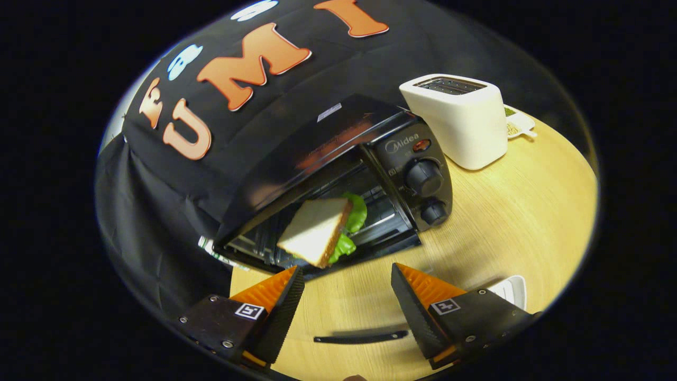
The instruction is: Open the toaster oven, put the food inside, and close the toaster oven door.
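Currently the toaster oven [338,180] stands at the far left of the table [508,222] with its cavity open. The sandwich [320,230] sits at the cavity mouth, just ahead of the claw [346,280], apparently overhanging the near edge. The claw's fingers are apart and hold nothing. Risk: with the sandwich seated this shallow, closing the door could catch it or tip it out onto the table. To the right, the oven's knobs [424,178] and the white toaster [460,119] stand close; a wide swing could strike them.
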`<action>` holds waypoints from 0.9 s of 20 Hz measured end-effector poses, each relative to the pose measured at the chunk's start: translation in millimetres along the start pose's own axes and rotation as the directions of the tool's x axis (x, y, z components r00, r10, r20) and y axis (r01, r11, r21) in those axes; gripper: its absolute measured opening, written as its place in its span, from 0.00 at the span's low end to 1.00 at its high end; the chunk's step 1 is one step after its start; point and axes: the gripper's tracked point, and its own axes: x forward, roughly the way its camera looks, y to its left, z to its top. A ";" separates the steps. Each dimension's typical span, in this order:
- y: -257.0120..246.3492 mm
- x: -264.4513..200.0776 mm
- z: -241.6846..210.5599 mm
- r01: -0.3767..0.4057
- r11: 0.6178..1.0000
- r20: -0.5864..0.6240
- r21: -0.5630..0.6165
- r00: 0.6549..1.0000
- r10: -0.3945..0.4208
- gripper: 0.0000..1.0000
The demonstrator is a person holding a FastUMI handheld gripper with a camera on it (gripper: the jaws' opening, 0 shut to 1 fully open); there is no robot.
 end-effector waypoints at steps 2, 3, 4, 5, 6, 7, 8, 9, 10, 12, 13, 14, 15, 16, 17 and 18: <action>-4.7 -12.6 -14.5 0.007 0.997 -0.030 -0.072 1.000 -0.009 0.98; -5.7 -17.2 -23.1 0.006 0.993 -0.049 -0.114 0.999 -0.012 0.98; -6.7 -21.7 -35.2 0.002 0.987 -0.076 -0.158 0.997 -0.015 0.98; -8.9 -27.0 -47.2 -0.004 0.980 -0.111 -0.199 0.994 -0.018 0.98; -12.7 -30.5 -58.4 -0.009 0.971 -0.143 -0.238 0.989 -0.025 0.98; -16.3 -32.9 -67.2 -0.016 0.960 -0.169 -0.279 0.985 -0.033 0.99; -22.1 -36.4 -76.5 -0.018 0.948 -0.197 -0.317 0.979 -0.048 0.98; -25.5 -40.1 -84.1 -0.029 0.936 -0.221 -0.350 0.974 -0.052 0.97; -26.3 -40.8 -91.6 -0.041 0.927 -0.239 -0.372 0.970 -0.053 0.97; -31.2 -40.0 -109.3 -0.048 0.915 -0.280 -0.401 0.957 -0.072 0.96; -33.0 -40.1 -118.4 -0.053 0.911 -0.306 -0.408 0.949 -0.082 0.96; -28.7 -46.8 -121.0 -0.059 0.909 -0.319 -0.413 0.944 -0.083 0.96; -31.6 -40.1 -126.4 -0.056 0.904 -0.328 -0.423 0.940 -0.096 0.97; -38.3 -33.6 -128.2 -0.039 0.897 -0.330 -0.440 0.936 -0.122 0.97; -42.7 -26.8 -129.1 -0.021 0.891 -0.329 -0.454 0.933 -0.145 0.97; -41.1 -20.9 -130.6 -0.024 0.892 -0.336 -0.452 0.931 -0.145 0.97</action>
